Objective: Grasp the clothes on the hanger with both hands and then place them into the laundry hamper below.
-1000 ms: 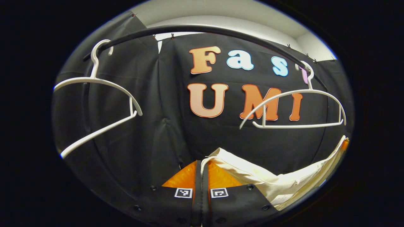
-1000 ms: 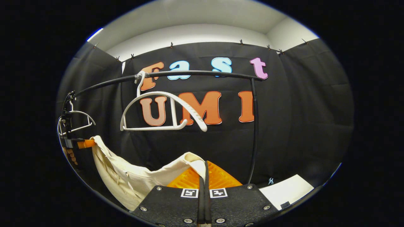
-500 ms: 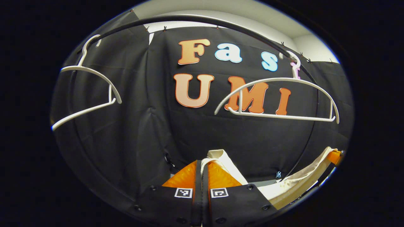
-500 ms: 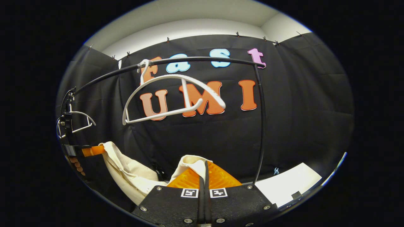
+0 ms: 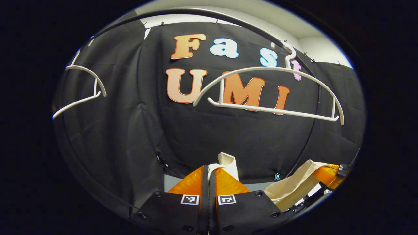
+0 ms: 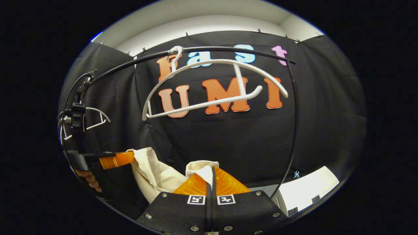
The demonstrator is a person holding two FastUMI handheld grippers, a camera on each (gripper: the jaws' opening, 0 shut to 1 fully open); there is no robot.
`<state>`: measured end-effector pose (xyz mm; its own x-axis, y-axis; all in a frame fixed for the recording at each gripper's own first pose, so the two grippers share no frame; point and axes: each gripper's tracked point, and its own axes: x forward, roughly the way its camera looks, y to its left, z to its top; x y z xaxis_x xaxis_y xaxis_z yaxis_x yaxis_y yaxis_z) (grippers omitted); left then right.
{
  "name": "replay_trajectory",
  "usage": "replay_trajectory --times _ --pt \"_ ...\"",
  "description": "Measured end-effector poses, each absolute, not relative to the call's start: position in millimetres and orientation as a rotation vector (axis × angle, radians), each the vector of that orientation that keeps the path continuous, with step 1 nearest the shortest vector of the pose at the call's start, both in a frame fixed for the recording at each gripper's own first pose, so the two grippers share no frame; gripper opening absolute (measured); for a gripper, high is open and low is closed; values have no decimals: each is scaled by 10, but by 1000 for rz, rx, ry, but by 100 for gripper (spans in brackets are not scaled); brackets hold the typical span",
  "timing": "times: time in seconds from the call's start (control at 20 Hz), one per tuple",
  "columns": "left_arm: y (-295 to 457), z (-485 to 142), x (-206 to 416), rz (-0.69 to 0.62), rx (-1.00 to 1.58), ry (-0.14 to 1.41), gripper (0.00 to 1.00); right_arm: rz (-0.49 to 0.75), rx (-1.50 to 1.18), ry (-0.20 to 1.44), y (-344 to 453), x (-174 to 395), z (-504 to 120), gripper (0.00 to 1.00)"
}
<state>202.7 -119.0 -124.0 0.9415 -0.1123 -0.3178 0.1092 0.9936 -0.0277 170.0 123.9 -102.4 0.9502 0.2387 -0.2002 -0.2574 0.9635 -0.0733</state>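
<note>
The cream cotton garment point(image 6: 153, 169) has been drawn lower, clear of the bare white plastic hanger point(image 6: 212, 85) now higher up. It is slung between the left tool point(image 5: 209, 171) and right tool point(image 6: 210, 174), each clamped on a fold. Lowering toward the hamper is judged under way.

Left gripper point(image 5: 209, 169): your jaws are pressed together on a fold of the cream garment point(image 5: 227, 162), pointing level toward the wall.
Right gripper point(image 6: 210, 172): your jaws are clamped on another fold, likewise level.
Left hand point(image 6: 87, 178): your fingers wrap the handle, at the far left of the right gripper view.
</note>
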Motion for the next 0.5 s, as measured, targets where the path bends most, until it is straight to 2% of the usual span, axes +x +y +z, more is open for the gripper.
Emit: replay_trajectory --times 0.5 --pt "-1119 -1748 2094 -101 -40 430 7 316 -162 229 1828 1985 -1427 0"
